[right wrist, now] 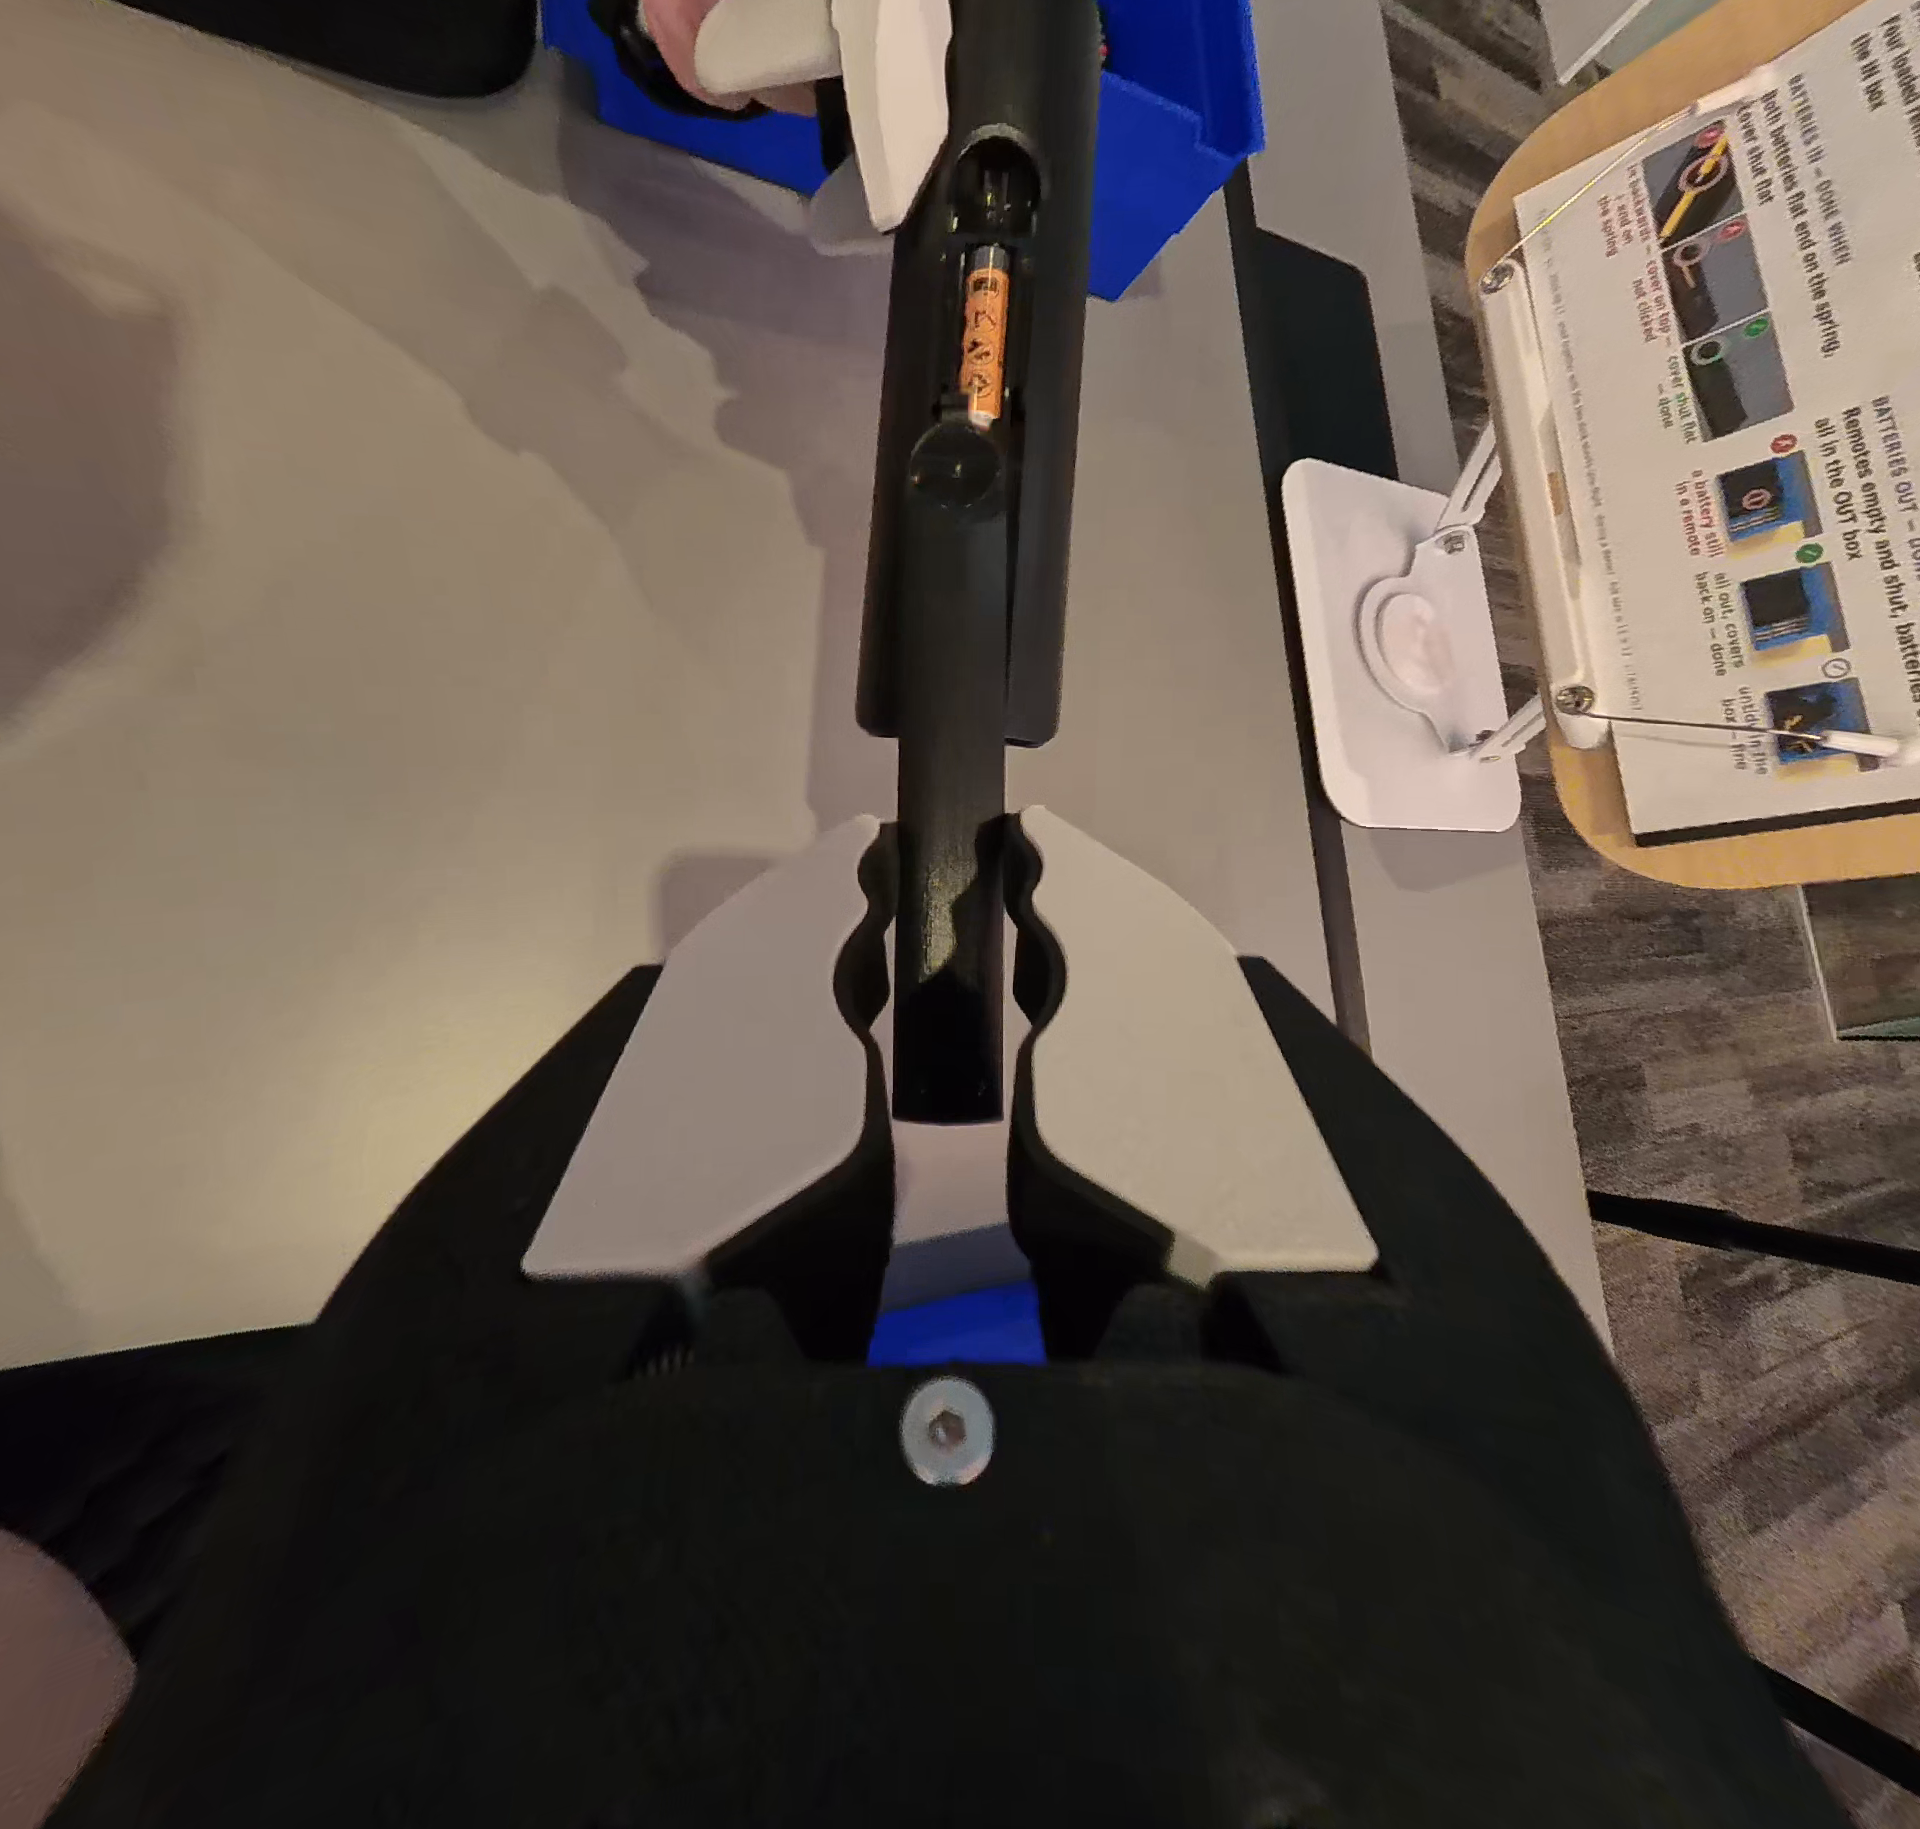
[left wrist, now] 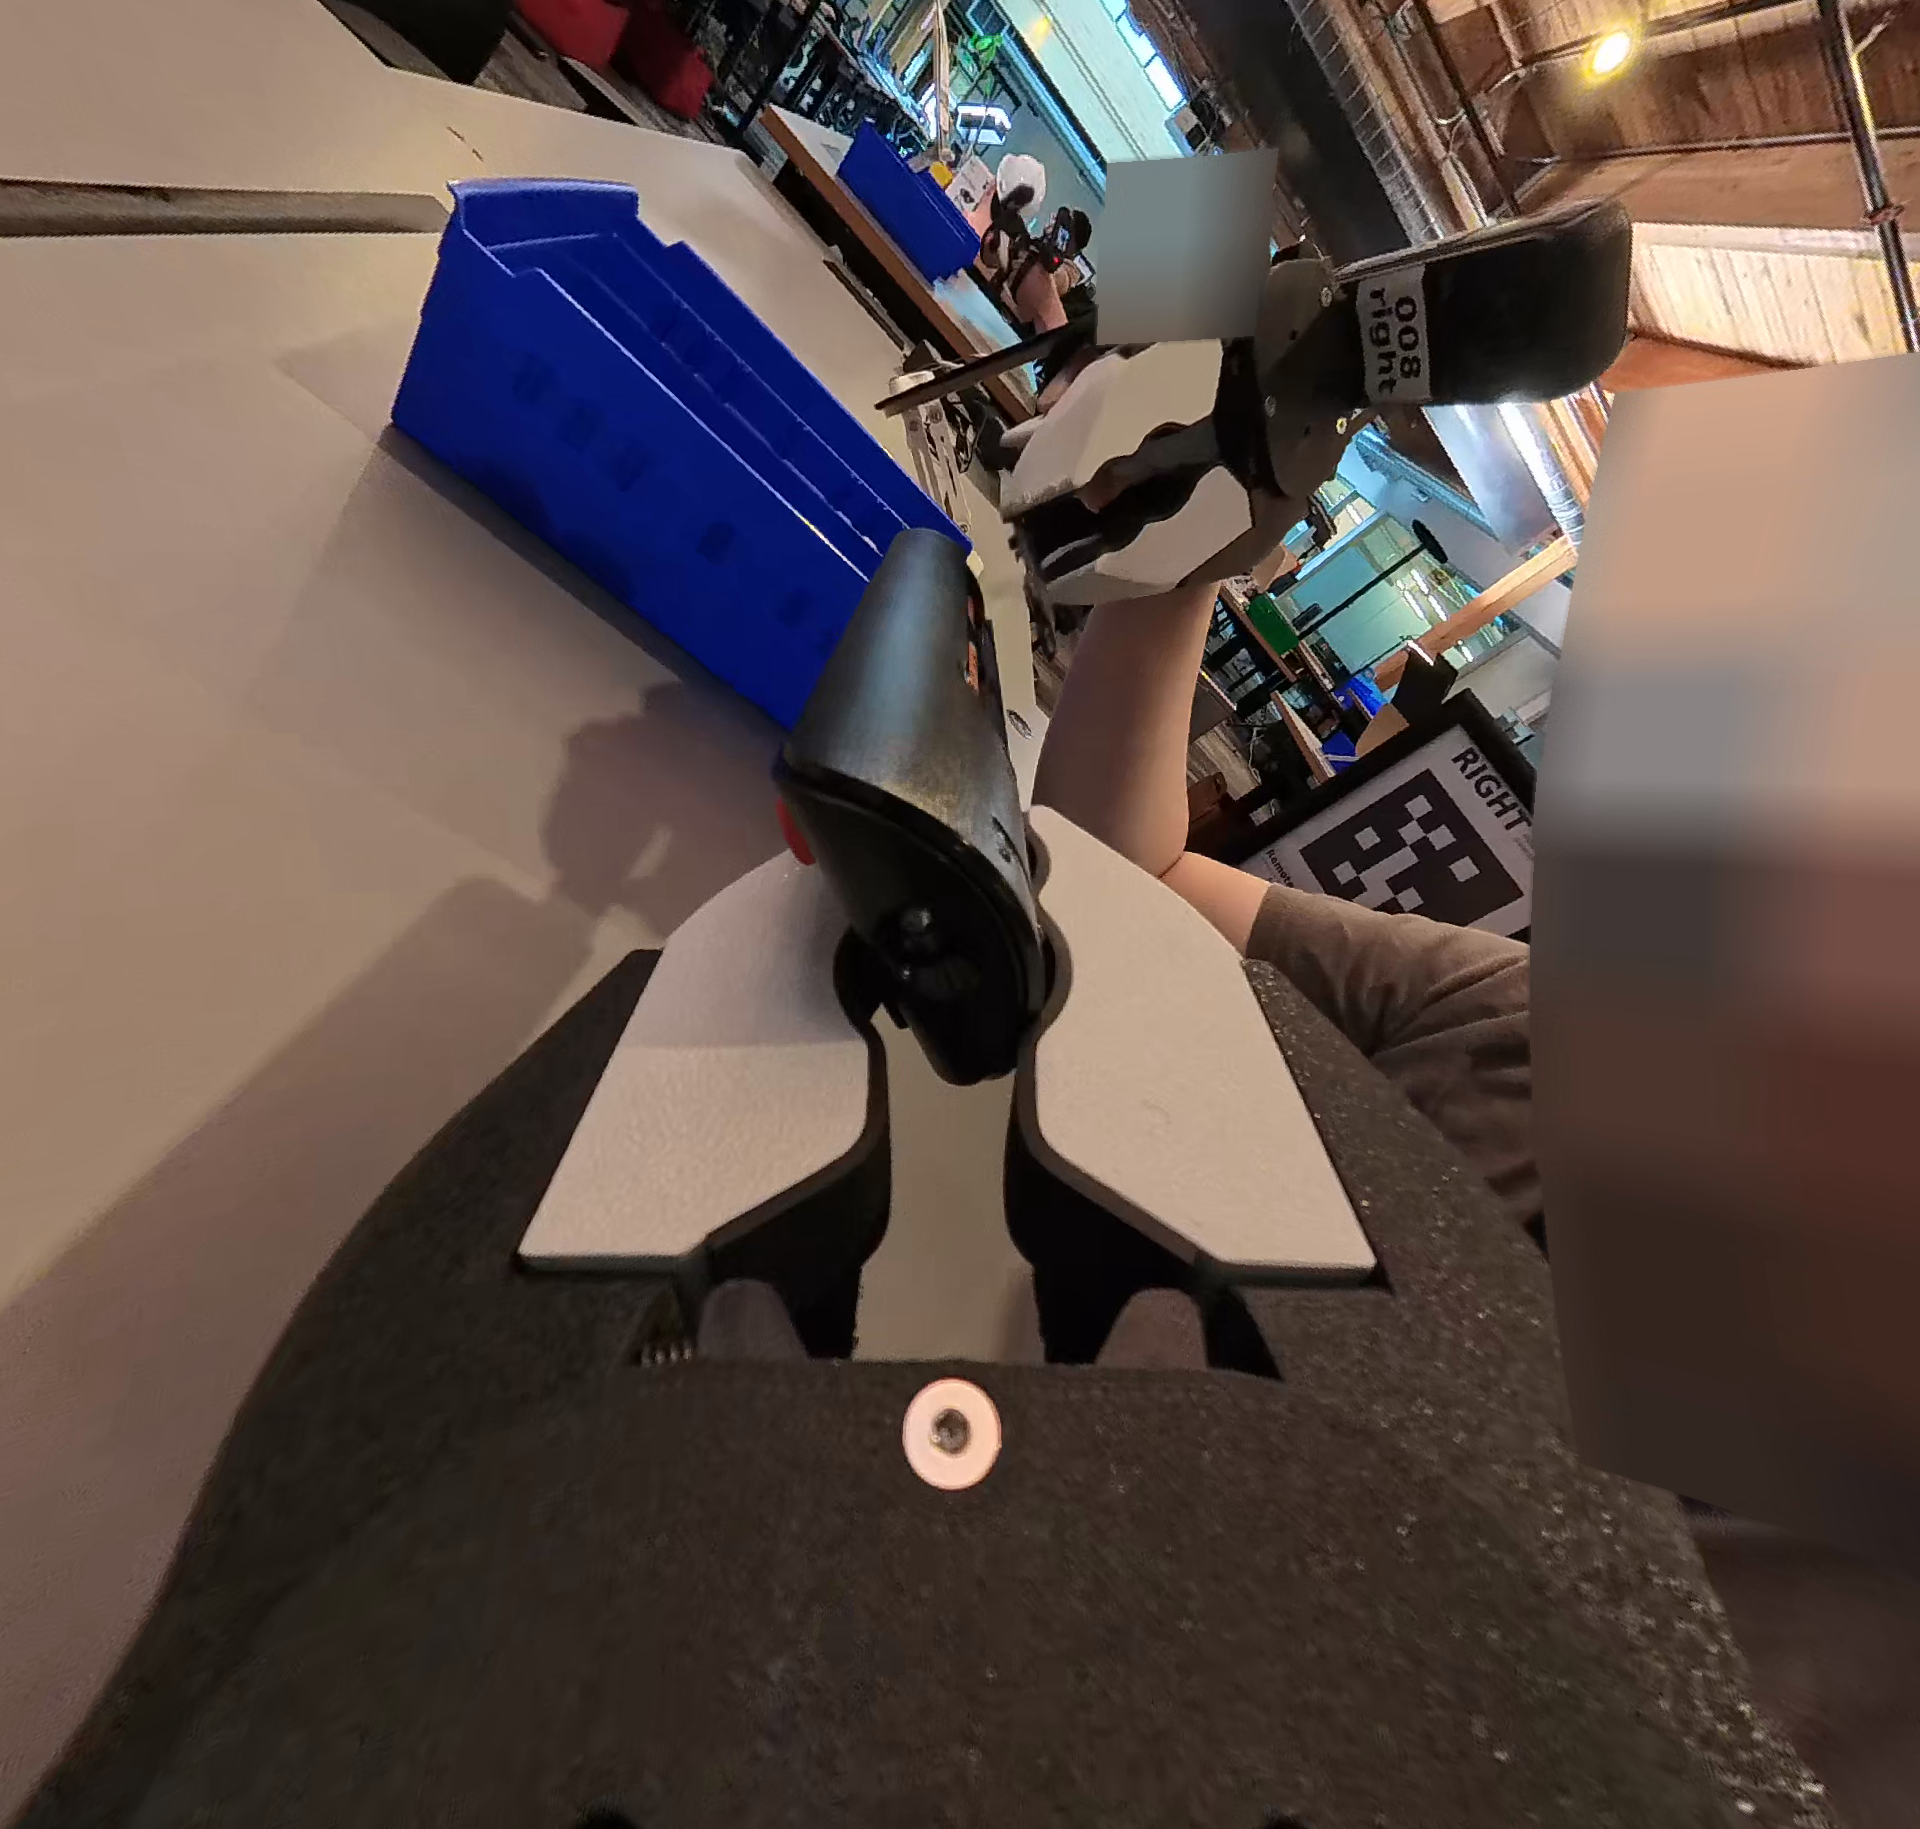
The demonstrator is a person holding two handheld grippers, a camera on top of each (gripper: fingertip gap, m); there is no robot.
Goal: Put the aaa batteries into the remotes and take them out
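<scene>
battery cover (right wrist: 951, 906) sits pinched in right gripper (right wrist: 948, 932), pointing straight along remote (right wrist: 971, 449); left gripper (left wrist: 940, 958) clamps remote's far end.

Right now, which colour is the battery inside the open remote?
Orange, with a white tip. The battery shows best in the right wrist view, inside the black remote.

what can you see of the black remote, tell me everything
The black remote is long, slim, matte plastic, held in the air above the grey table. Its battery bay is partly open, showing one orange battery. The cover is slid partway off, pinched by the right gripper. The left gripper clamps the other end.
</scene>
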